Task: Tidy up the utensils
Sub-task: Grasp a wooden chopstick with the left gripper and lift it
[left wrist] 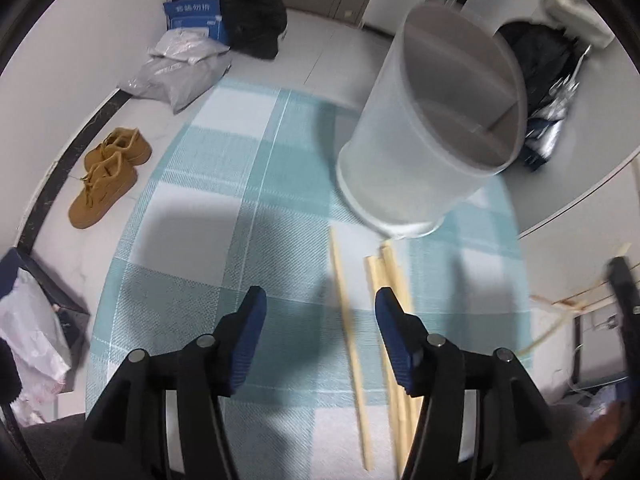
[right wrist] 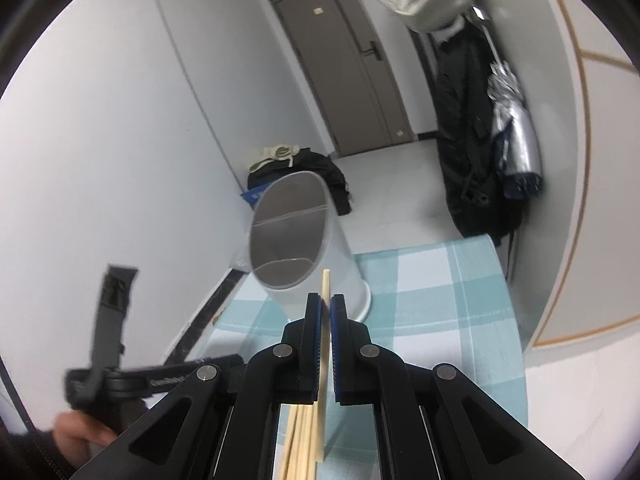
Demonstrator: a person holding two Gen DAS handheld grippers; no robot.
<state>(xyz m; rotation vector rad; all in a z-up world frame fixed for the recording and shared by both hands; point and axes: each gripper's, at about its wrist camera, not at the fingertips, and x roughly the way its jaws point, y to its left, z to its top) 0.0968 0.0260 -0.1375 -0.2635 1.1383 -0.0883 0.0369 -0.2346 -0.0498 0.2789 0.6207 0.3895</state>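
My right gripper (right wrist: pixel 326 306) is clamped on one chopstick (right wrist: pixel 325 280) aimed at the tilted divided holder (right wrist: pixel 288 236), left gripper (left wrist: pixel 318 312) hangs open over the spare chopsticks (left wrist: pixel 348 312), so a skewed stick could glance off the rim.

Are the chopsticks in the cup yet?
Not yet. The holder looks empty and is tipped over, its mouth facing the grippers. The right gripper is pinching one chopstick. The left gripper is open and holds nothing. Several chopsticks still lie on the checked cloth.
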